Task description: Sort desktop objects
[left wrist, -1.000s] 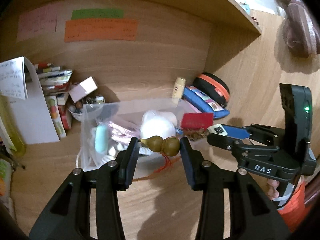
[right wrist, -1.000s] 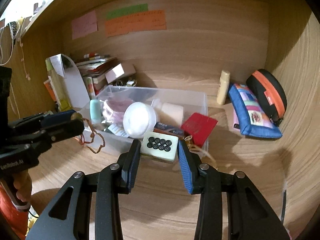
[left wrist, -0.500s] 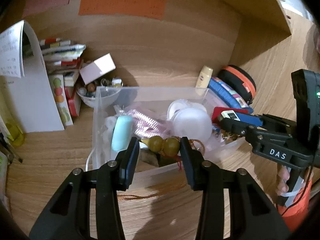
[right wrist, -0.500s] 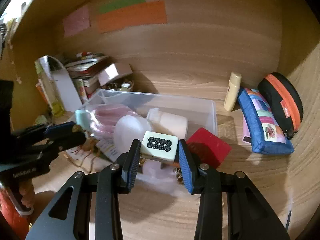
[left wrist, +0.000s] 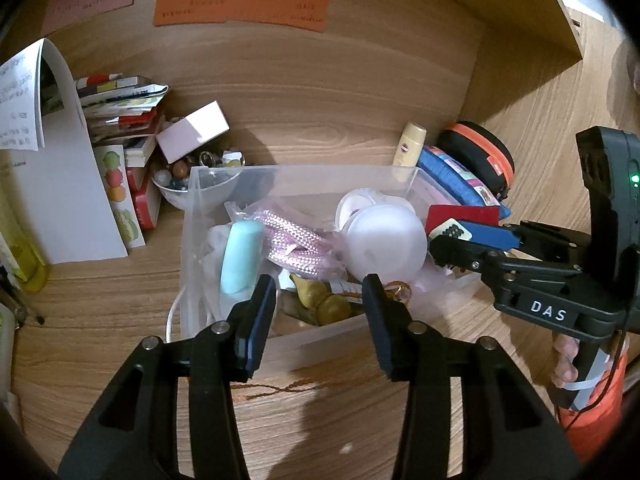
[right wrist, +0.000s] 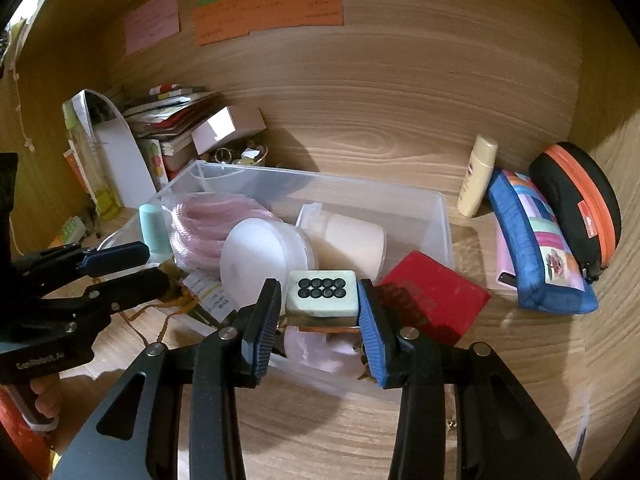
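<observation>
A clear plastic bin holds a pink rope coil, a white round tub, a pale blue tube and a cream bottle. A brass-coloured gourd charm lies tilted inside the bin's front wall. My left gripper hangs just above it with jaws opening, and neither pad touches it. The charm's brown cord trails over the wall onto the desk. My right gripper is shut on a pale green mahjong tile over the bin's near right corner.
A red booklet leans at the bin's right end. A blue pencil case, a black-and-orange pouch and a small lotion bottle sit to the right. Stacked books, a white box and a bead bowl crowd the back left.
My left gripper moved forward over the bin and let go of the gourd, which now lies inside. My right gripper carried the tile forward over the bin's corner.
</observation>
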Demonstrator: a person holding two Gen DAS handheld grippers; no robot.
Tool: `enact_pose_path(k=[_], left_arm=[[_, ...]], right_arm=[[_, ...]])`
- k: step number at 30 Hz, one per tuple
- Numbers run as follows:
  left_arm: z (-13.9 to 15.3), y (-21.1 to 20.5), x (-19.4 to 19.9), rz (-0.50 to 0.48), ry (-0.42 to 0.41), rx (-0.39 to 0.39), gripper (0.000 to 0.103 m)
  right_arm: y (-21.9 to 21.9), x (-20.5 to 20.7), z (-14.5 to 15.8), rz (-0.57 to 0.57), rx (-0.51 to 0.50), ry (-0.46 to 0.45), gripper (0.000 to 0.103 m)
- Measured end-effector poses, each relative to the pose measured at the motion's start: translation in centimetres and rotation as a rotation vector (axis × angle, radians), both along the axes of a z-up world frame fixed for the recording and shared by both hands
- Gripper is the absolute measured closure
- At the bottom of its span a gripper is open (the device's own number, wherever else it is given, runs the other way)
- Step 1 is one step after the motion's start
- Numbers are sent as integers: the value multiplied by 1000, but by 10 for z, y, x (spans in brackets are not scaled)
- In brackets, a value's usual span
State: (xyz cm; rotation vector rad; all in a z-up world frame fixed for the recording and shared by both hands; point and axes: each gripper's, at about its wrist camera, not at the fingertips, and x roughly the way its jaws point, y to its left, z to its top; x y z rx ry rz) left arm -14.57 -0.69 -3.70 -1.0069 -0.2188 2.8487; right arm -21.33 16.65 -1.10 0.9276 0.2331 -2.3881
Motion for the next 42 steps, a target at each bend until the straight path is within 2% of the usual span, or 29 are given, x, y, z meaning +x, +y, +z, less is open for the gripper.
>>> enact_pose_path(k=[3,5,7,10,13,16,18,19,23,29,33,38,42], left_arm=[[2,-1,1,10,6,4,48],[5,-2,3,12,13,10,48],[10,-1,6,14,20,10,48],[18,1,15,28,42,-7,42],[28,2,26,47,77,-30,34],[38,4,39,74,117,-61,25],[43,4,47,92,137,-71,9],[45,4,51,101,146,-73,7],[52,7,66,130,163,-89,3],[58,18,89,158,165,-107,1],[60,28,110,189,191,-132,1],[59,36,130,173,201,-109,1],[56,46,143,174,222,-130,1]], right_arm=[[1,5,4,3,1,7,64],[2,10,7,-1,10,26,55],[2,17,12,-5,15,52,51],[5,26,19,-10,16,82,42],[8,35,26,-16,8,102,40],[11,43,30,-24,1,110,38],[13,49,33,-27,-8,116,37],[14,53,35,-26,-10,122,36],[19,74,43,-20,-18,161,23],[25,107,52,-10,-19,215,16],[33,129,56,-3,-29,235,15],[44,151,59,0,-53,247,10],[55,165,60,-3,-80,245,8]])
